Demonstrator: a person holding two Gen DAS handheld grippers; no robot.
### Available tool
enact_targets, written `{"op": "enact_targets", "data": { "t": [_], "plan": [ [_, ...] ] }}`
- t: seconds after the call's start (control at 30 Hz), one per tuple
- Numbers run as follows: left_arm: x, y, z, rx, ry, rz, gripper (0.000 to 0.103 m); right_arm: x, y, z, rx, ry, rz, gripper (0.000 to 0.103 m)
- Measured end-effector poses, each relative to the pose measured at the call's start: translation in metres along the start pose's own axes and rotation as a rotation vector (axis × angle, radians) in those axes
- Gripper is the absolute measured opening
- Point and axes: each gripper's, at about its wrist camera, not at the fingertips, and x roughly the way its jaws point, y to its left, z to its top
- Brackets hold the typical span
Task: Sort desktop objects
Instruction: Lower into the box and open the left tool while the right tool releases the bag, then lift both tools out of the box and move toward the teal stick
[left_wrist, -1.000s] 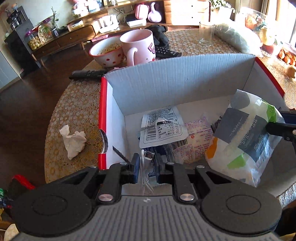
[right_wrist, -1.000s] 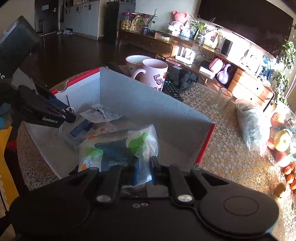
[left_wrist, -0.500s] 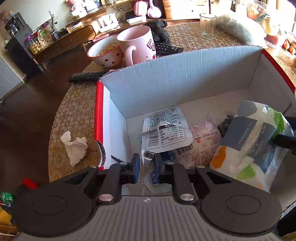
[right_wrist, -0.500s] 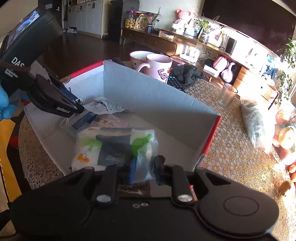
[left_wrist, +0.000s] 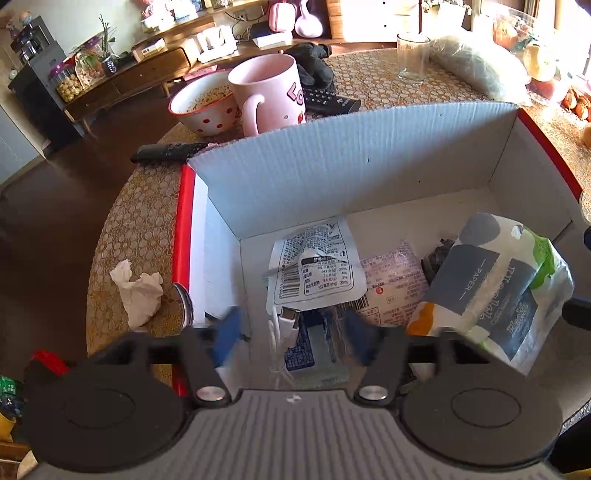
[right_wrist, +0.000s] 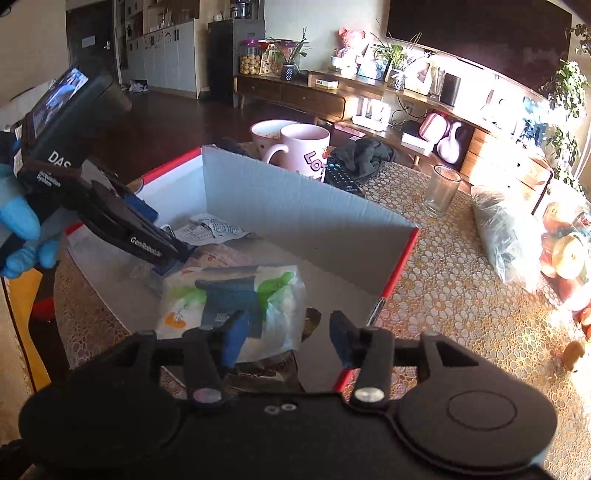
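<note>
An open cardboard box (left_wrist: 351, 166) with red outer sides (right_wrist: 295, 206) holds several items. A white charging cable (left_wrist: 282, 325) lies at its near edge, between the blue fingers of my open left gripper (left_wrist: 291, 332). A tissue paper pack (left_wrist: 495, 291) leans at the box's right; it also shows in the right wrist view (right_wrist: 236, 306). My right gripper (right_wrist: 286, 338) is open just above and behind that pack. Snack packets (left_wrist: 314, 273) lie flat in the box.
On the lace-covered table (left_wrist: 140, 221): a crumpled tissue (left_wrist: 138, 291), a black remote (left_wrist: 166, 152), a pink mug (left_wrist: 267, 92), a dotted bowl (left_wrist: 203, 103), a second remote (left_wrist: 332, 103), a glass (right_wrist: 441, 190), a clear bag (right_wrist: 502, 236) and fruit (right_wrist: 569, 254).
Both grippers have opened. The left let go of the white cable, which now lies in the box. The right let go of the tissue pack and drew back.
</note>
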Motion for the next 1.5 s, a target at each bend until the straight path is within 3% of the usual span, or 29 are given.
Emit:
{"op": "enact_targets", "data": {
  "t": [0.37,0.73,1.1,1.3,1.5],
  "plan": [
    [-0.019,0.002,-0.004,-0.041,-0.025,-0.011,0.071,-0.019,0.001,-0.004,0.017,-0.025,0.033,0.059],
    [-0.06,-0.003,-0.021,-0.078,-0.127,-0.029,0.071,-0.037,0.007,-0.009,0.025,-0.024,0.058,0.066],
    [-0.087,-0.024,-0.036,-0.078,-0.151,-0.068,0.071,-0.068,0.004,-0.022,0.046,-0.061,0.058,0.081],
    [-0.102,-0.042,-0.042,-0.066,-0.178,-0.096,0.083,-0.088,-0.005,-0.031,0.077,-0.092,0.052,0.091],
    [-0.115,-0.06,-0.047,-0.073,-0.197,-0.124,0.086,-0.106,-0.015,-0.043,0.103,-0.112,0.031,0.092]
  ]
}}
